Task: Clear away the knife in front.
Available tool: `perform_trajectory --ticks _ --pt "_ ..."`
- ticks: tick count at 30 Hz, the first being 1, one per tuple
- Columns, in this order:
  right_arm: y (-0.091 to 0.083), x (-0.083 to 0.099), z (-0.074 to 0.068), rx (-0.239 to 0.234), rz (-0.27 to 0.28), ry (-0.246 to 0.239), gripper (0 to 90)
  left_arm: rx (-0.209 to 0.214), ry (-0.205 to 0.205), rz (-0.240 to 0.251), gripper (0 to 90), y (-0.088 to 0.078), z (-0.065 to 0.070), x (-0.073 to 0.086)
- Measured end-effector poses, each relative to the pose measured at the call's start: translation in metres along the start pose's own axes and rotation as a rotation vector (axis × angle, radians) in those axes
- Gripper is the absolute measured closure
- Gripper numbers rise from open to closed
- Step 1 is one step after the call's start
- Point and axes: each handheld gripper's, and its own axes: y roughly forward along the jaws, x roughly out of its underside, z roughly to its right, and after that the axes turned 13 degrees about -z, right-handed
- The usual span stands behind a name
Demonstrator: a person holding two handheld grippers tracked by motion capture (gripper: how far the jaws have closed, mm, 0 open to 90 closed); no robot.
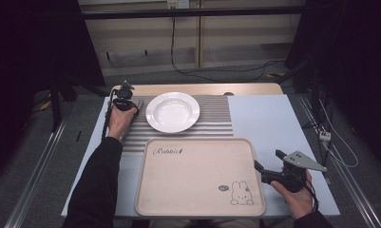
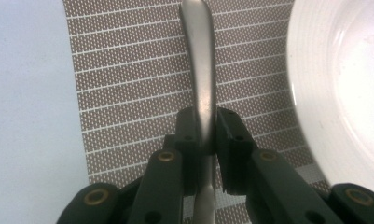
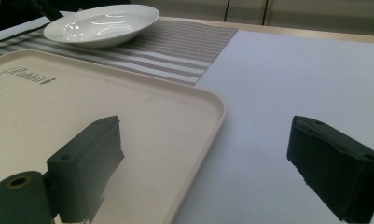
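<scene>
Cutlery handle (image 2: 201, 70) — a slim, dull-metal piece whose working end cannot be made out — lies on the striped placemat (image 2: 128, 70) just left of the white plate (image 1: 172, 111), and the left gripper (image 2: 207, 133) has its jaws clamped on it from both sides. The placemat covers the far part of the table (image 1: 269, 118). Nearer the person sits a cream tray (image 1: 197, 180) printed with a rabbit, bare of any load. Right gripper (image 1: 266, 172) hovers at the tray's right edge — its jaws spread wide apart with nothing between them, one over the tray rim (image 3: 208, 116), the other over the pale table surface.
</scene>
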Motion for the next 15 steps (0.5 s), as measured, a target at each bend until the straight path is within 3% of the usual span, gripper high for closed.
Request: perform_trajectory --ticks 15 --pt "0.0 0.0 0.0 0.0 0.001 -0.002 9.6 0.008 0.011 0.042 79.8 -0.02 0.0 0.006"
